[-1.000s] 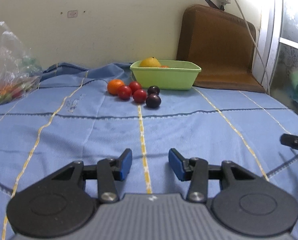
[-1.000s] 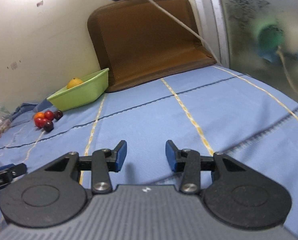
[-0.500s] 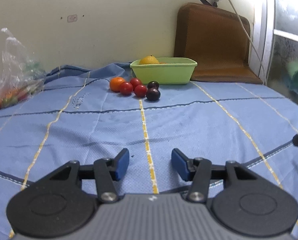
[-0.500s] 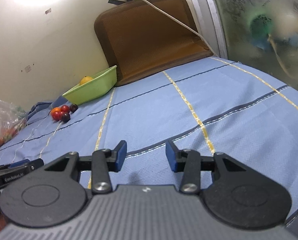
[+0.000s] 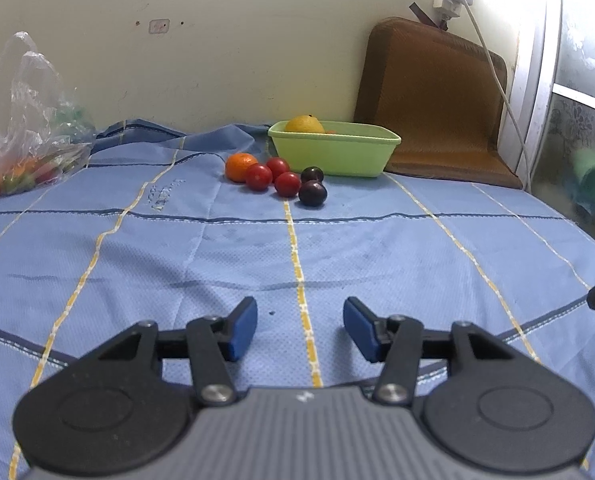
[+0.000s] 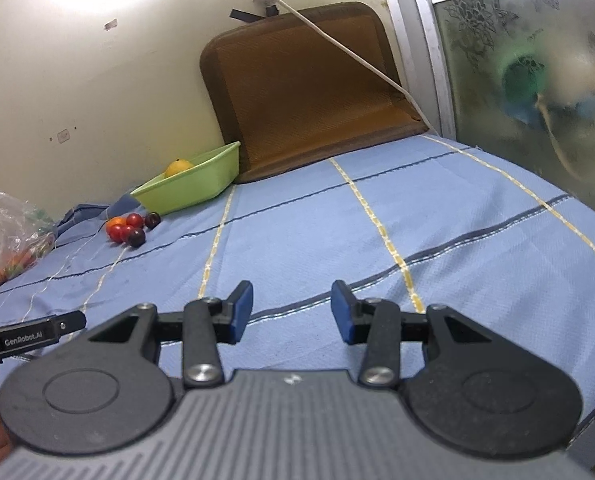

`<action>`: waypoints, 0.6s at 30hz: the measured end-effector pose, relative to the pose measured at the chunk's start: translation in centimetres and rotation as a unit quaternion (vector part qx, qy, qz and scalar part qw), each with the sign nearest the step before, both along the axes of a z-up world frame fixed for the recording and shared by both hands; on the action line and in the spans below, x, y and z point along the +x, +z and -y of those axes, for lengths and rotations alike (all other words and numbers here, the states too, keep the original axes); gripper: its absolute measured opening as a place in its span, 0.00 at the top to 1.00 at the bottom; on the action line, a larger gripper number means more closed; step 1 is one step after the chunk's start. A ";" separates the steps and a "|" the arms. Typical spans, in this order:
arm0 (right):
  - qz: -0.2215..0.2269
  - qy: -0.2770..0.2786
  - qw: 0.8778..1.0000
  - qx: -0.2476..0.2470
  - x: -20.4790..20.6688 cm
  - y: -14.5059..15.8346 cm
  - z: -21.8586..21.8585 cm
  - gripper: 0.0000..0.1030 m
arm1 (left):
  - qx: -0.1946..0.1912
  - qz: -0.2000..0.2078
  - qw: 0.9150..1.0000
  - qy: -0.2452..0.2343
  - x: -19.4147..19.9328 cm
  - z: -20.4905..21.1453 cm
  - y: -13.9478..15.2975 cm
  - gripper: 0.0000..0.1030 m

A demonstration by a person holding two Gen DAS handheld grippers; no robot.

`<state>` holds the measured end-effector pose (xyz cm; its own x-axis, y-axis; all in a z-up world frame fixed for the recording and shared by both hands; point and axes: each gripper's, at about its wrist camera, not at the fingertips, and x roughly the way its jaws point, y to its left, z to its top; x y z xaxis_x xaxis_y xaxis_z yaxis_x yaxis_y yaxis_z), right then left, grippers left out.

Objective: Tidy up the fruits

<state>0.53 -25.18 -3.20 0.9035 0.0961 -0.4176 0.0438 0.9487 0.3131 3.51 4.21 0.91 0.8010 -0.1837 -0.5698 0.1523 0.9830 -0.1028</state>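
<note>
Both tongs stand with jaws apart and nothing between them: the left gripper and the right gripper each hover low over the blue cloth. Landmark: the green tub, set at the far edge of the cloth against the wall, with a brown mat just right of it. One yellow fruit already sits in the tub's left end. Six loose fruits lie in a tight cluster just in front of the tub's left half: an orange farthest left, three red tomatoes touching one another, and two dark plums nearest the tub's middle. A clear bag of other produce lies well left of the tub. Key relation: from the left gripper the cluster lies almost straight ahead, slightly left of its centre line and well apart from it; from the right gripper the same cluster lies far off to the left. The left gripper thus appears the nearer and better aligned for a first pick. The fruits are round, so no long axis constrains jaw orientation. Sorting is judged barely begun.
</note>
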 end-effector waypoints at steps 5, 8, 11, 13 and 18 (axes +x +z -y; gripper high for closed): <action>0.003 0.002 1.000 -0.005 -0.1 0.2 -0.2 0.56 | -0.009 -0.001 1.000 0.004 -0.1 -0.3 0.0 0.52; 0.005 -0.001 1.000 -0.002 -0.1 0.3 0.0 0.55 | -0.016 -0.002 1.000 0.006 0.0 -0.5 0.0 0.52; 0.004 -0.001 1.000 -0.002 -0.1 0.2 0.0 0.55 | -0.020 -0.002 1.000 0.007 0.0 -0.6 0.0 0.51; 0.003 0.000 1.000 -0.002 -0.1 0.2 -0.1 0.55 | -0.019 -0.002 1.000 0.007 0.0 -0.6 0.0 0.51; 0.007 0.002 1.000 -0.005 -0.2 0.6 -0.4 0.55 | -0.019 -0.002 1.000 0.007 0.0 -0.5 0.0 0.51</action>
